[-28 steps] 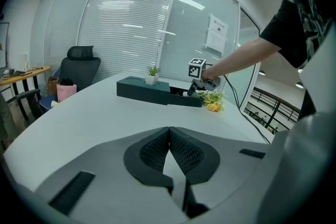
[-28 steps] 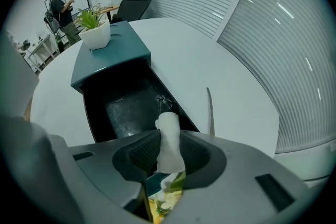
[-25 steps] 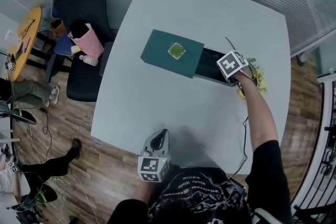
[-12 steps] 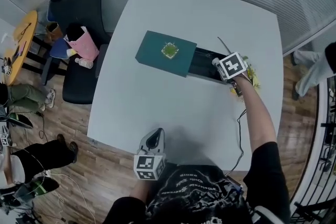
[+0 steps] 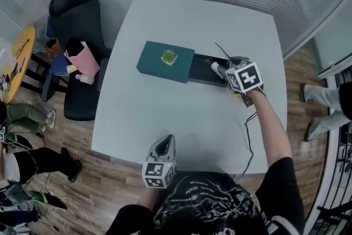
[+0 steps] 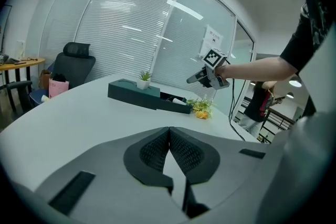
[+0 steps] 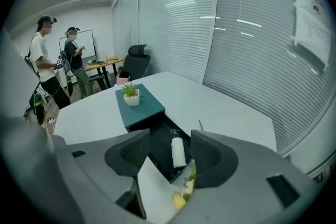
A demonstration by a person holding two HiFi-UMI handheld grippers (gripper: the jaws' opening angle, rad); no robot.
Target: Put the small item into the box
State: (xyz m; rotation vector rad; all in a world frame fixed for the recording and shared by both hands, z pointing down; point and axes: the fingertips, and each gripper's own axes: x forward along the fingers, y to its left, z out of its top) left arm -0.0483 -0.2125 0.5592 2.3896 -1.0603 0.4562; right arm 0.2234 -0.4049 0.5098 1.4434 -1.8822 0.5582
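Broad white table [image 5: 165,113] around box [image 5: 154,63]; right gripper [image 7: 165,152] jaws wide, closing, empty; left gripper [image 6: 169,131] jaws together.

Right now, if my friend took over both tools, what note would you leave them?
Left tool: shut, empty, by the near edge of the table.
Right tool: open, jaws closing a little, gripping nothing, above the drawer.
Things: the white roll lies in the open drawer of the green box.
Done: the roll is in the box and let go.
Left: lift the right tool away, and maybe push the drawer shut.
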